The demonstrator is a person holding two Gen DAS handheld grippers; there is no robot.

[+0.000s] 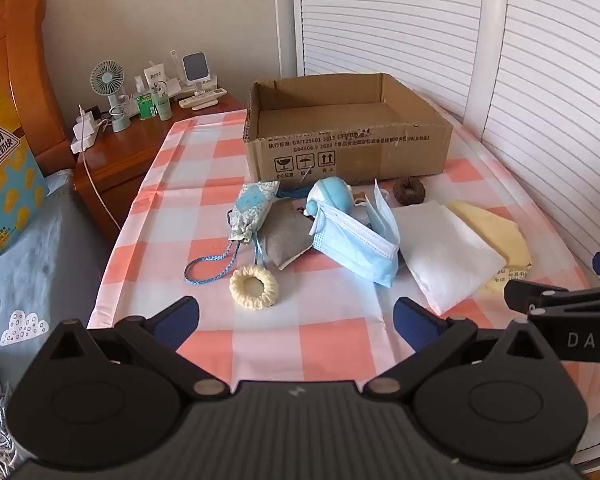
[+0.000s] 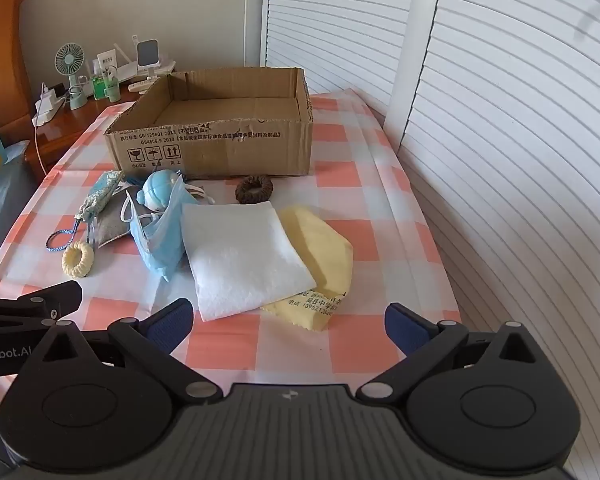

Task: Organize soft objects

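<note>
At 12 o'clock sits your box; soft items lie before it; left gripper and right gripper both spread wide, holding nothing.

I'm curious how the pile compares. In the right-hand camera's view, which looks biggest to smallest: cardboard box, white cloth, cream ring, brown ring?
1. cardboard box
2. white cloth
3. cream ring and brown ring: they look about alike; the brown one lies farther away, so I won't rank them.
</note>
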